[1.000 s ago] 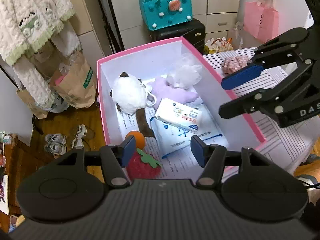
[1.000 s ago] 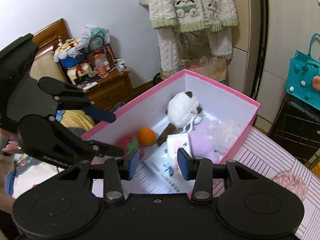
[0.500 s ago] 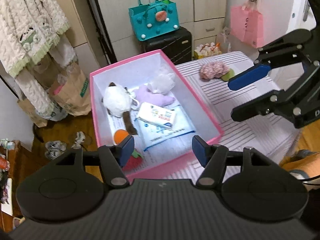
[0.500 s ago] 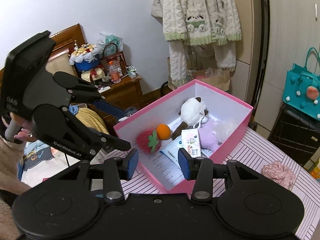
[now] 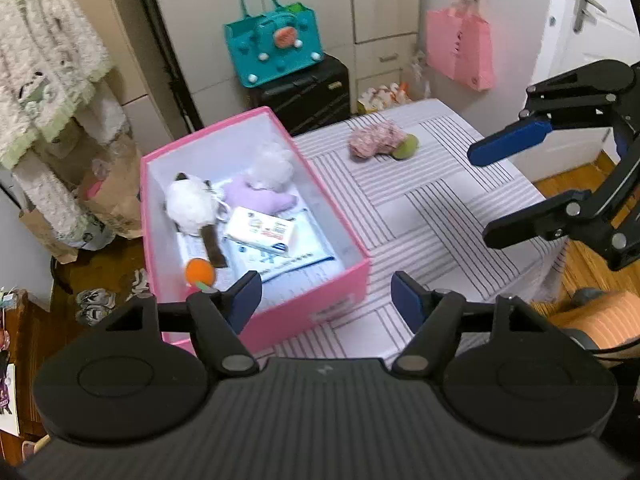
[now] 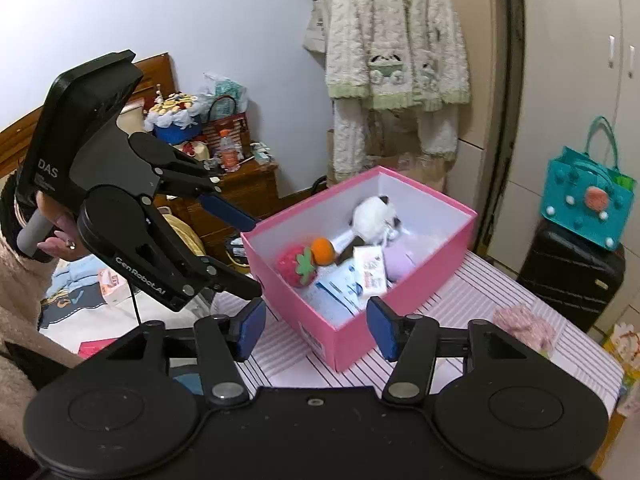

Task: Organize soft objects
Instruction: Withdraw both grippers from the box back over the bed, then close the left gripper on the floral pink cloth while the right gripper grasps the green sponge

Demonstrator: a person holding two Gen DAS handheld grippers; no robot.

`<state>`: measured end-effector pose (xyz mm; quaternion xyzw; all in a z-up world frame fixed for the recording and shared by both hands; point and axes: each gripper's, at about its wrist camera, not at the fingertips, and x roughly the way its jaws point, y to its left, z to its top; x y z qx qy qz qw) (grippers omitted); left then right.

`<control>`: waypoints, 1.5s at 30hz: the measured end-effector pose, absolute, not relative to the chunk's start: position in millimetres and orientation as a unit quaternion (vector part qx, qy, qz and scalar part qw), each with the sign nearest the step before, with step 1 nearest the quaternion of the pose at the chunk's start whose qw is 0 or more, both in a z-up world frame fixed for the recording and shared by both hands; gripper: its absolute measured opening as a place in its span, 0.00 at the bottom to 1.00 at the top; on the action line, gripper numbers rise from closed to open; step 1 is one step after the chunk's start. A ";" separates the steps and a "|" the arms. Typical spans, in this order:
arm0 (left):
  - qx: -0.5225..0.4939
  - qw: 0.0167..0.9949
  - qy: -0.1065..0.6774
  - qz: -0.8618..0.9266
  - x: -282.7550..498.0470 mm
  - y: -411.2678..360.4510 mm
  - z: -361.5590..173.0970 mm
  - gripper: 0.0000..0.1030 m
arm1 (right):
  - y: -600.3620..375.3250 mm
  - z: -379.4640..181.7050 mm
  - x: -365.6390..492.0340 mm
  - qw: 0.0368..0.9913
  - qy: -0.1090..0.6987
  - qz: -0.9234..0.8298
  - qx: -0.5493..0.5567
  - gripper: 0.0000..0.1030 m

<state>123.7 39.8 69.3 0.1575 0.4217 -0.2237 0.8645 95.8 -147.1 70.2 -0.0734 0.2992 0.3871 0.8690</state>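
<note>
Both grippers empty, jaws opening: left gripper (image 5: 326,294), right gripper (image 6: 316,326). Pink knitted item (image 5: 375,141) lies on striped tabletop (image 5: 440,208), well apart from pink box (image 5: 280,320). We judge it light, limp; pinch bunched middle.

Both grippers, left gripper (image 5: 326,294) and right gripper (image 6: 316,330), are black with blue pads, silver screws, white "DAS" and "GenRobot.AI" lettering; fuzzy beige sleeve (image 6: 16,320).
</note>
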 end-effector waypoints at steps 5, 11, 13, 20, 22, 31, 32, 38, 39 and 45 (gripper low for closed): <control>0.173 0.848 0.440 -0.240 121.7 17.7 58.1 0.70 | -166.9 59.9 84.9 0.875 0.308 0.368 -0.065 0.63; 0.192 0.831 0.458 -0.252 119.8 -9.3 38.0 0.73 | -192.4 37.7 78.3 0.877 0.328 0.349 -0.046 0.68; 0.197 0.824 0.463 -0.261 118.1 -20.7 31.0 0.73 | -200.7 28.9 77.6 0.877 0.336 0.342 -0.040 0.68; 0.209 0.798 0.480 -0.299 123.7 -63.0 12.2 0.73 | -235.0 1.3 76.6 0.881 0.354 0.312 -0.031 0.74; 0.199 0.797 0.480 -0.307 129.4 -72.6 10.1 0.73 | -245.8 -5.6 80.5 0.884 0.354 0.304 -0.027 0.74; 0.120 0.837 0.423 -0.327 160.2 -102.3 3.4 0.76 | -281.2 -37.0 97.2 0.910 0.303 0.282 -0.016 0.76; 0.107 0.842 0.418 -0.325 165.6 -105.1 0.3 0.76 | -284.9 -42.4 100.2 0.917 0.287 0.278 -0.017 0.78; 0.049 0.872 0.380 -0.306 199.4 -121.4 -14.2 0.76 | -297.9 -69.9 128.0 0.935 0.243 0.254 -0.045 0.78; 0.044 0.875 0.375 -0.302 204.7 -124.7 -15.3 0.76 | -300.1 -73.0 133.0 0.936 0.241 0.253 -0.046 0.78; 0.026 0.893 0.366 -0.261 245.1 -141.7 -31.9 0.76 | -304.8 -84.4 169.5 0.939 0.237 0.244 -0.054 0.78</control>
